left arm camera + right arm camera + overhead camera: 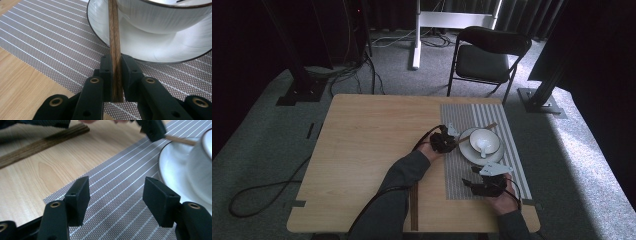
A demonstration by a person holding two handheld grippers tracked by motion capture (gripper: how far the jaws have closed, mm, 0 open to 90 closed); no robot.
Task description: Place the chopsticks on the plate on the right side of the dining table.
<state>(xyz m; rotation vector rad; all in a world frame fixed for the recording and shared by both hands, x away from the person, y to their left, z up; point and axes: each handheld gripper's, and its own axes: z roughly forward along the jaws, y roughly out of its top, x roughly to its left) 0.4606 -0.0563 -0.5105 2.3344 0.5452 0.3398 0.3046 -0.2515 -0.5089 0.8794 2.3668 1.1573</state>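
Chopsticks (115,50) pinched between left gripper (115,75) pads, long axis running onto plate (160,47) rim beside bowl (162,15); right gripper (116,200) spread, empty, nearer person.

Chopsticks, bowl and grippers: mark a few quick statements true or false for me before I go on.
1. The left gripper is shut on the chopsticks. True.
2. The bowl stands directly on the placemat. False: it stands on a plate, which lies on the placemat.
3. The right gripper holds a spoon. False: its jaws stand apart with nothing between them; the spoon lies in the bowl.
4. A second pair of chopsticks lies on the bare table. True.
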